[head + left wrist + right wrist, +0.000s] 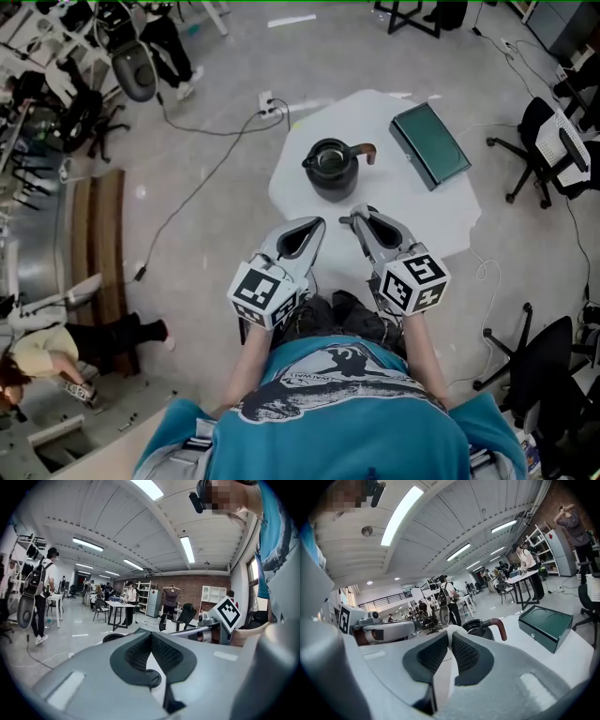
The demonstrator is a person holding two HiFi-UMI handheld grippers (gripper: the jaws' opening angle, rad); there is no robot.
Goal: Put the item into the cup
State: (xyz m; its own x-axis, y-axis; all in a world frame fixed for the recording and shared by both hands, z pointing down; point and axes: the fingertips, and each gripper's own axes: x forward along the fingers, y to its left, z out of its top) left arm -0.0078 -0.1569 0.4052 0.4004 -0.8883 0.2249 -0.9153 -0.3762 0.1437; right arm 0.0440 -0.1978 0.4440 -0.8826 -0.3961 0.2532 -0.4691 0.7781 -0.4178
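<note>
We hold both tools low, close to our body and short of the table edge, and we judge this a waiting pose, because neither of them reaches toward anything. The left tool (151, 637) has its two dark ribbed pads pressed together with nothing between them. The right tool (450, 637) is also closed and empty, and only the white table shows behind its tips. Both point forward toward the work.

The white table with an irregular outline (375, 108) carries two things. The dark round cup with a reddish-brown curved handle (330, 169) stands upright near the front edge, straight ahead of the tools, so either one can reach it easily. The flat dark green rectangular box (429, 143) lies farther back on the right, well apart from the cup, with its lid down.

We count two tools, one cup and one box. We see no loose item on the table. Perhaps it is inside the box, or already down in the cup, whose inside is too dark in the head view to tell. So we judge that the task is either not started or already done.
</note>
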